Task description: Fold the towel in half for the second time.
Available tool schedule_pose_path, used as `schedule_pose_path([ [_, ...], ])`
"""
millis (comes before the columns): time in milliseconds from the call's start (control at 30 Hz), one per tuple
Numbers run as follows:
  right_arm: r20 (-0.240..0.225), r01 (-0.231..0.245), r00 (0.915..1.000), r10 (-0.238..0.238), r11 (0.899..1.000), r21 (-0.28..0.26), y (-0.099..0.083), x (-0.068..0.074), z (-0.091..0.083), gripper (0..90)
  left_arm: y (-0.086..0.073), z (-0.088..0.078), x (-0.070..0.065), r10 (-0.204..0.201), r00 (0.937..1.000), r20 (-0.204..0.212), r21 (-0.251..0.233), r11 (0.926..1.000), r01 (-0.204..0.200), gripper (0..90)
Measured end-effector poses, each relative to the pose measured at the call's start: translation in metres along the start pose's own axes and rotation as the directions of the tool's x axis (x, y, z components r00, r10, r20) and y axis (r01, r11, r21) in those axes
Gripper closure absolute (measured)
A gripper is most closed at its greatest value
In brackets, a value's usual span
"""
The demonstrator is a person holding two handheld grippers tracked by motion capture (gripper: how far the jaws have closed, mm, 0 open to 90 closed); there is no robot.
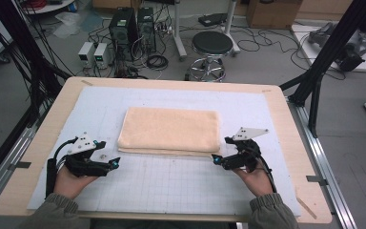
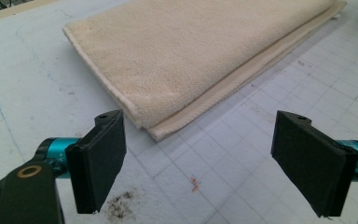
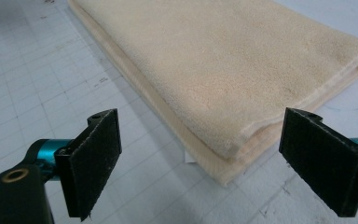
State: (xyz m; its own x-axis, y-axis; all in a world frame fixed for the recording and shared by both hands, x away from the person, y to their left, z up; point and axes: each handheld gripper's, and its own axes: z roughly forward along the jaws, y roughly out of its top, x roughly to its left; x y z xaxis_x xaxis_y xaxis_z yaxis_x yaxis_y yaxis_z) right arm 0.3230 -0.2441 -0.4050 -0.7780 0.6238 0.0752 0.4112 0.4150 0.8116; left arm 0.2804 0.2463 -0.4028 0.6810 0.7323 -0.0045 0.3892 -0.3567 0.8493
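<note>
A beige towel (image 1: 171,130), folded into a flat rectangle, lies in the middle of the white gridded mat (image 1: 171,186). My left gripper (image 1: 110,153) hovers just off the towel's near left corner, open, with nothing between its pads. My right gripper (image 1: 220,150) sits by the near right corner, also open and holding nothing. In the left gripper view the towel (image 2: 200,51) has its corner a little ahead of the wide-apart gripper (image 2: 205,168). In the right gripper view the layered corner of the towel (image 3: 223,60) reaches between the spread jaws of the gripper (image 3: 214,163) without touching the pads.
The mat covers a wooden table (image 1: 290,143) with rounded corners. Small dark crumbs (image 2: 121,207) lie on the mat near the left jaw. Beyond the table stand a black stool (image 1: 212,45), computer towers (image 1: 124,28) and cables; black frame posts (image 1: 331,47) flank the sides.
</note>
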Motion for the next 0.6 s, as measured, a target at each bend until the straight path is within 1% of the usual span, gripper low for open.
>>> schedule_pose_path([
  [33, 0.003, 0.002, 1.0000, -0.002, 1.000, -0.006, -0.001, 0.000, -0.002, 12.0, 0.000, -0.001, 0.000, 0.004, 1.0000, 0.001, 0.007, 1.0000, -0.004, 18.1],
  [100, 0.002, 0.001, 1.0000, -0.001, 1.000, -0.008, -0.004, 0.001, -0.004, 12.0, -0.002, -0.003, -0.002, -0.001, 1.0000, 0.001, 0.001, 1.0000, 0.001, 18.0],
  [233, 0.008, 0.000, 1.0000, 0.001, 1.000, -0.006, -0.009, 0.001, -0.010, 12.0, -0.005, -0.007, -0.005, 0.011, 0.9999, 0.004, 0.012, 0.9999, -0.011, 17.7],
  [267, 0.011, 0.001, 0.9999, -0.001, 1.000, -0.008, -0.011, 0.001, -0.012, 12.0, -0.006, -0.007, -0.005, 0.011, 0.9999, 0.003, 0.011, 0.9999, -0.011, 17.5],
  [300, 0.013, -0.003, 0.9999, 0.003, 1.000, -0.009, -0.012, 0.002, -0.014, 12.0, -0.006, -0.007, -0.006, 0.003, 1.0000, 0.001, 0.004, 1.0000, -0.003, 17.4],
  [333, 0.011, -0.009, 0.9999, 0.009, 1.000, -0.012, -0.013, 0.002, -0.015, 12.0, -0.007, -0.009, -0.006, 0.013, 0.9999, 0.003, 0.010, 0.9999, -0.013, 17.3],
  [400, 0.013, -0.005, 0.9999, 0.006, 1.000, -0.012, -0.016, 0.003, -0.018, 12.0, -0.008, -0.011, -0.008, 0.001, 1.0000, 0.003, 0.002, 1.0000, -0.001, 16.9],
  [467, 0.017, -0.007, 0.9998, 0.007, 1.000, -0.012, -0.019, 0.004, -0.022, 12.0, -0.009, -0.013, -0.008, 0.009, 1.0000, 0.002, 0.006, 0.9999, -0.009, 16.6],
  [500, 0.020, 0.000, 0.9998, 0.000, 1.000, -0.013, -0.021, 0.005, -0.023, 11.9, -0.010, -0.013, -0.009, 0.008, 1.0000, 0.002, 0.006, 1.0000, -0.008, 16.4],
  [600, 0.023, -0.007, 0.9997, 0.007, 1.000, -0.015, -0.025, 0.006, -0.028, 11.9, -0.012, -0.015, -0.009, 0.006, 1.0000, 0.000, 0.008, 0.9999, -0.006, 15.3],
])
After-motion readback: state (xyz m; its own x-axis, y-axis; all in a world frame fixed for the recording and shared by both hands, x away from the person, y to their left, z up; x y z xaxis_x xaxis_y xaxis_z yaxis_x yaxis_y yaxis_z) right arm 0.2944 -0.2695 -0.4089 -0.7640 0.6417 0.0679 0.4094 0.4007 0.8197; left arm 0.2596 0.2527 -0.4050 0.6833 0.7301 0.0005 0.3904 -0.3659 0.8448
